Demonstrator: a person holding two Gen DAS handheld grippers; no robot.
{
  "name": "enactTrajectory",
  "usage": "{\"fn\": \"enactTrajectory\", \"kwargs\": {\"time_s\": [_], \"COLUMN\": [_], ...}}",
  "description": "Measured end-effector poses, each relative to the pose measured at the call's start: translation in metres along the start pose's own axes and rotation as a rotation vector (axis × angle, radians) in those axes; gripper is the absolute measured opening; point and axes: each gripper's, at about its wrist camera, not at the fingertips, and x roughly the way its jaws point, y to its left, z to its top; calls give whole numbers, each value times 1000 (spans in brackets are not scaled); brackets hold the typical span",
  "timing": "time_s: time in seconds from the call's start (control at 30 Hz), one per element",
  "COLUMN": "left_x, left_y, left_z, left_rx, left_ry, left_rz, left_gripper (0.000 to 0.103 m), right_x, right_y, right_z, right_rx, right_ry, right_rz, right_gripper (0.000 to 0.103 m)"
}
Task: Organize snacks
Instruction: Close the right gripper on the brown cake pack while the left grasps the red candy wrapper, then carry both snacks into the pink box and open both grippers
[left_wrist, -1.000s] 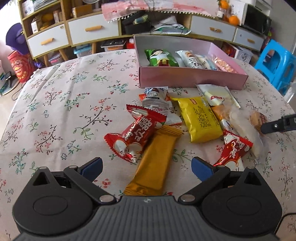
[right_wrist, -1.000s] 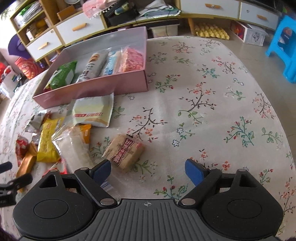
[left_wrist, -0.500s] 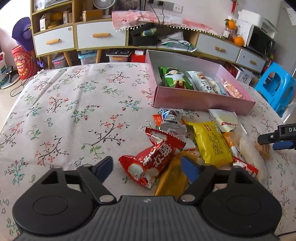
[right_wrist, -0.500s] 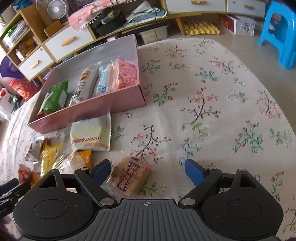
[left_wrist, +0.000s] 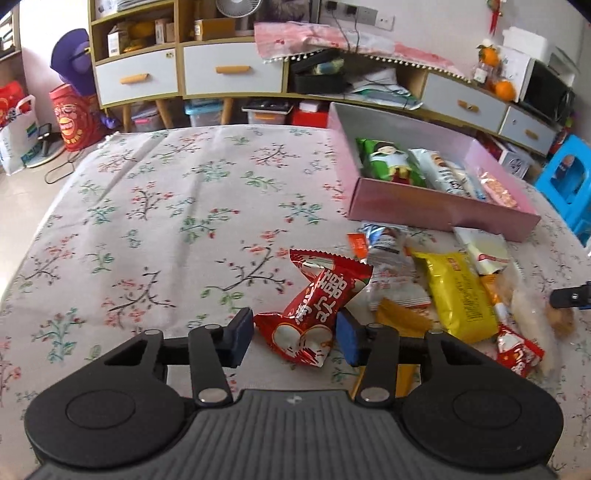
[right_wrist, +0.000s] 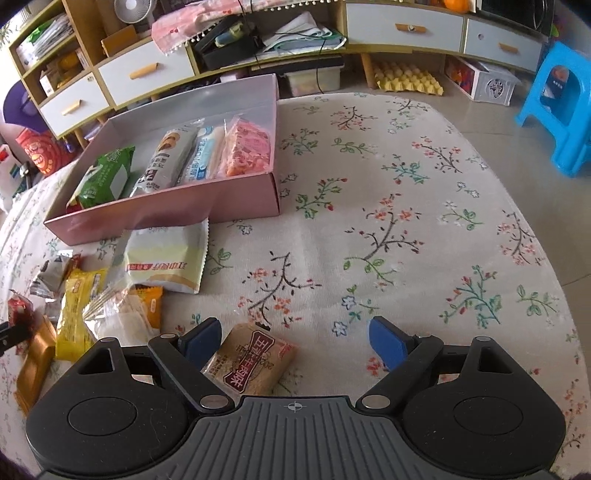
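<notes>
the left gripper (left_wrist: 294, 334) is seen low over the flowered tablecloth (left_wrist: 155, 236), its jaws having just been closing around a red candy wrapper (left_wrist: 317, 314). the wrapper sits between the two blue pads and both pads appear to be touching its sides, so it is taken as gripped – though how firmly it is pressed cannot be told. the wrapper stands tilted, its twisted upper end pointing away toward the pink box (left_wrist: 436, 206).

just to the right of it a loose heap of snacks is spread on the cloth: a gold bar (left_wrist: 402, 319) partly hidden under the gripper, a yellow packet (left_wrist: 458, 295), a silver packet (left_wrist: 388, 247), a white and yellow packet (left_wrist: 484, 249) and a small red packet (left_wrist: 517, 350). inside the pink box a green packet (left_wrist: 388, 160), two pale tubes and a pink packet are laid side by side along its near wall.

the right gripper (right_wrist: 295, 341) is held wide open – nothing is pressed between its pads. a brown biscuit packet (right_wrist: 251, 363) lies on the cloth between the jaws, close to the left pad and well apart from the right one. in the right wrist view the pink box is seen further back on the left, with the heap of snacks in front of it
</notes>
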Motion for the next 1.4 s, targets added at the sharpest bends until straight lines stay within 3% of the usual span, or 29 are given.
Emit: {"fn": "enactTrajectory", "kwargs": {"time_s": [0.27,0.37,0.43,0.73,0.93,1.2,1.27,1.4], "left_x": [7,12,14,7,5,4,3,3], "left_y": [-7,-9,-10,-6,3,6,7,5], "left_z": [4,6,7,5,5,8,9,10], "left_rx": [37,38,39,29,-16,-62,-75,-76], "left_ry": [-28,-26,-13,20,36,46,51,62], "left_rz": [-25,-43,-38,36,66,38,28,19], "left_gripper": [57,55,47,45,44,43,43,43], "right_x": [-3,0,1,-4,-5,-5,-6,-7], "right_y": [14,24,28,21,18,13,12,11], "right_z": [-10,-15,-18,-19,-20,-14,-14,-13], "right_rx": [-8,-60,-101,-151,-155,-113,-101,-96], "right_ry": [44,34,17,-8,-15,-4,-2,6], "right_rz": [53,22,-6,-28,-23,-5,4,30], "right_gripper": [89,88,87,56,53,49,42,41]}}
